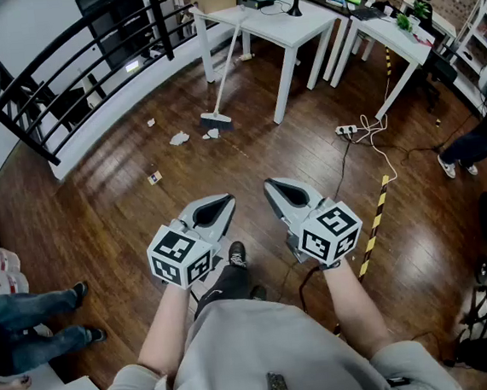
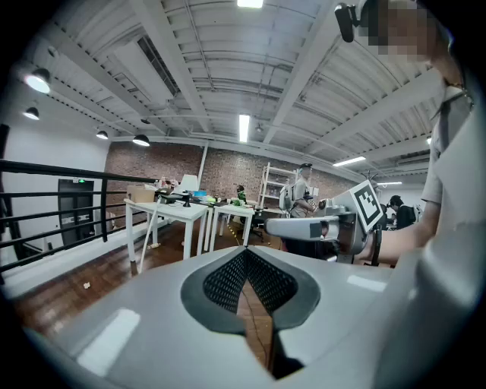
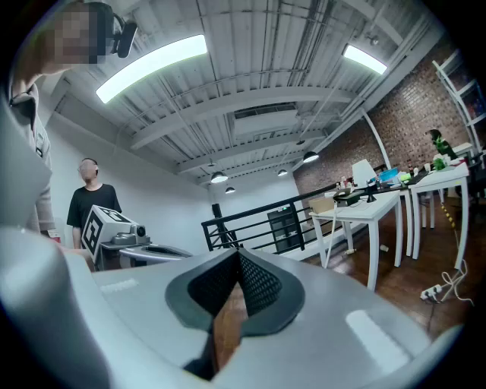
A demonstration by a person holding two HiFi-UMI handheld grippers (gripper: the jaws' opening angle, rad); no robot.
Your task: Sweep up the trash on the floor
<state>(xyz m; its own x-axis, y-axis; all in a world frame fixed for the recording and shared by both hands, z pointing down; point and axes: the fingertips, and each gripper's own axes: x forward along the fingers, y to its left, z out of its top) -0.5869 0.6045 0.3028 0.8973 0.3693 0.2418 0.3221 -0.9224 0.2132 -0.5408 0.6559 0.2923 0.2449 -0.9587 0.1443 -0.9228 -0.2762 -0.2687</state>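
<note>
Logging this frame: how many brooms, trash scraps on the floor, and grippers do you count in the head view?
Broom: 1
Trash scraps: 4
Grippers (left gripper, right gripper, both shut and empty): 2
Total: 7

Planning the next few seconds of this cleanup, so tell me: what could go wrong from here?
The broom only leans on the table; a clumsy grab could knock it over. The power strip and cable lie on the floor to the right of it; a foot or the broom might snag them. The scraps are scattered, so a lone piece could be missed.
</note>
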